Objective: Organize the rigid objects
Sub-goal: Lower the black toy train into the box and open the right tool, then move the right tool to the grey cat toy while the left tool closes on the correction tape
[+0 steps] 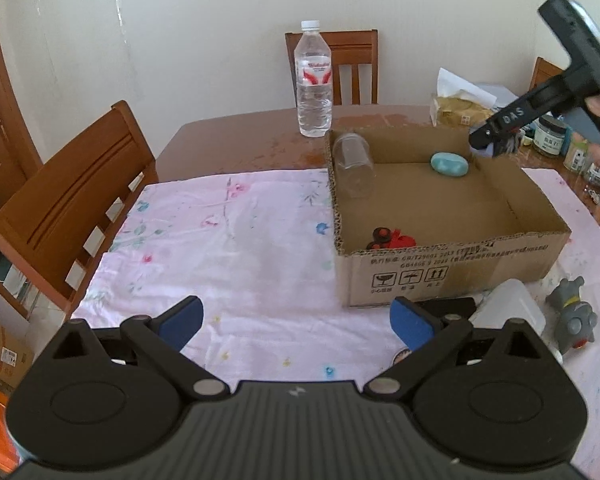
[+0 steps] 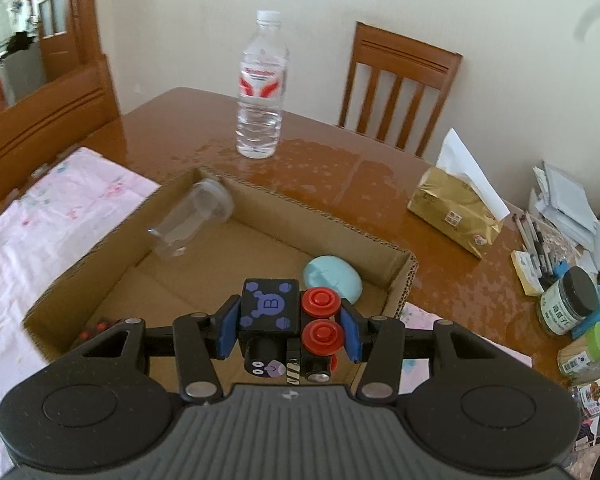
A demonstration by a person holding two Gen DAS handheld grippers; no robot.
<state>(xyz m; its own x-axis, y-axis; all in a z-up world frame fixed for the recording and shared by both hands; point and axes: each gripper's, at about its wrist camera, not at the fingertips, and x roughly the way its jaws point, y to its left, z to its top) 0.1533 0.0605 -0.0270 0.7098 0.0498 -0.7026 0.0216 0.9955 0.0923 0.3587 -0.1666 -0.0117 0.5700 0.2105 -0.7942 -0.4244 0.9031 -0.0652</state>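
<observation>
Red toy (image 1: 392, 239) half behind box wall (image 1: 452, 268)

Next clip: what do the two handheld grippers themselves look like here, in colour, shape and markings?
Both match. The left gripper and right gripper have matte black ribbed bodies, two round black lobes, silver pivot pins and angled linkage arms ending in fingers with blue pads. A small white lightning-like mark sits at the centre of each body. Seen from the left camera, the right gripper's black handle bears white letters reading "DAS".
</observation>
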